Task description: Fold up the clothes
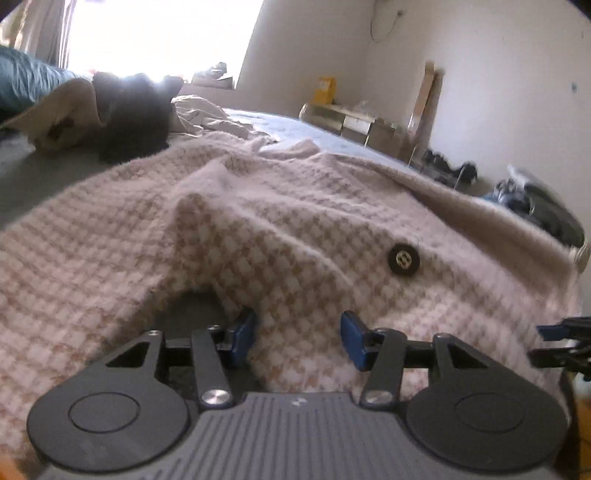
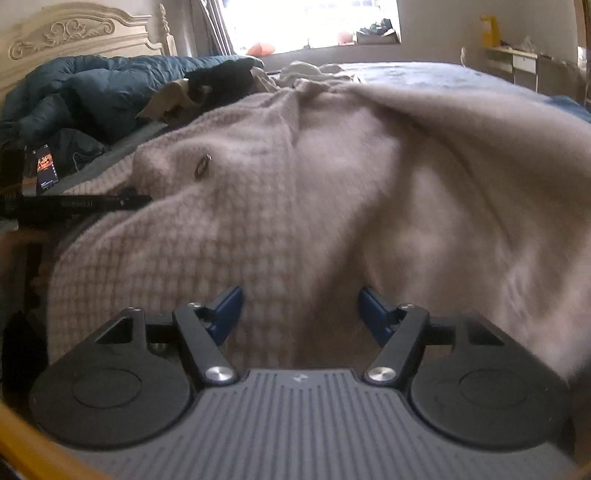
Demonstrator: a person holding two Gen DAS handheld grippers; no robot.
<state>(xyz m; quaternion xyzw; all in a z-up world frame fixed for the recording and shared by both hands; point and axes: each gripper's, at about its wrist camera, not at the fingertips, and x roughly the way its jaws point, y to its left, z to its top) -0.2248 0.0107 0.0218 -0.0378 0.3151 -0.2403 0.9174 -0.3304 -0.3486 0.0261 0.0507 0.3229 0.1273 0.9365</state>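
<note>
Knitwear fills both views: a pale checked cardigan lies spread and rumpled on the bed, one flap turned back by its dark button. My left tongs stand wide at its near hem, cloth between the pads but not pinched; my right tongs gape just as wide over the bunched fabric. I judge the fold unfinished: no tidy rectangle shows, and creases remain. Beyond, a dark garment and a teal quilt sit near the carved headboard, under a bright window; low shelving lines the far wall.
</note>
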